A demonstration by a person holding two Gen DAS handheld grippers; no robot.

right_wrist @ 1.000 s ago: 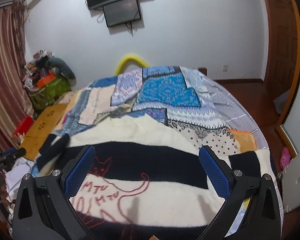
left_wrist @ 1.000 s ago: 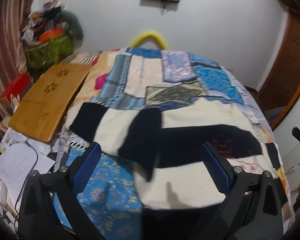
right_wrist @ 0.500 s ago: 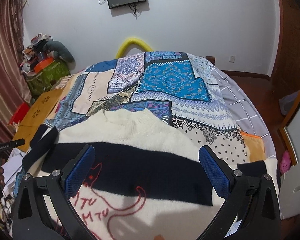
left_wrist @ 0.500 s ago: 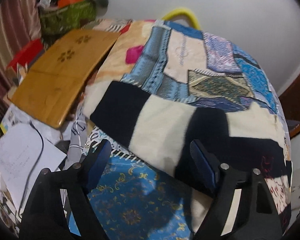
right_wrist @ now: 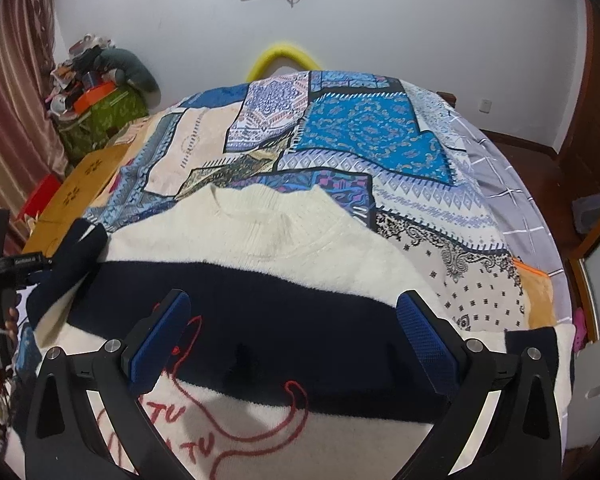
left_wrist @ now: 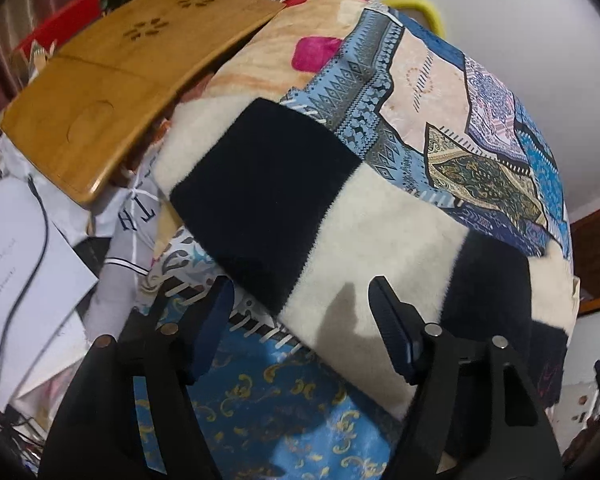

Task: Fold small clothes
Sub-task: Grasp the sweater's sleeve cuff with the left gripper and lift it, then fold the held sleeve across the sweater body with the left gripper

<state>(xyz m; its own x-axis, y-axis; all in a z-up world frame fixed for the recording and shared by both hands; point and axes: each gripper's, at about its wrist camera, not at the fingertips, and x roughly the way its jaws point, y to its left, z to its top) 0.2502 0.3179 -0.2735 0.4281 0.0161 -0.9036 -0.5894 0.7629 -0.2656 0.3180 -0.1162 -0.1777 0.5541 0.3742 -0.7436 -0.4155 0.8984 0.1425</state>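
A cream and black striped sweater (right_wrist: 284, 264) with a red embroidered cat lies flat on the patchwork bedspread (right_wrist: 364, 136), collar away from me. Its left sleeve (left_wrist: 300, 208) stretches across the left wrist view, banded cream, black, cream. My left gripper (left_wrist: 300, 300) is open, its jaws on either side of the sleeve's near edge, holding nothing. My right gripper (right_wrist: 296, 324) is open and empty above the sweater's black chest stripe. The left gripper also shows at the left edge of the right wrist view (right_wrist: 4, 268).
A wooden lap tray (left_wrist: 112, 80) lies at the bed's left side beside papers (left_wrist: 24, 248) and a cable. A green bag with clutter (right_wrist: 96, 108) stands in the far left corner. A yellow curved headboard (right_wrist: 280, 56) and a wall screen are beyond the bed.
My left gripper has swung left and come down close over the sleeve, its jaws narrowed a little. My right gripper has moved slightly nearer the sweater's chest. The sweater has not moved.
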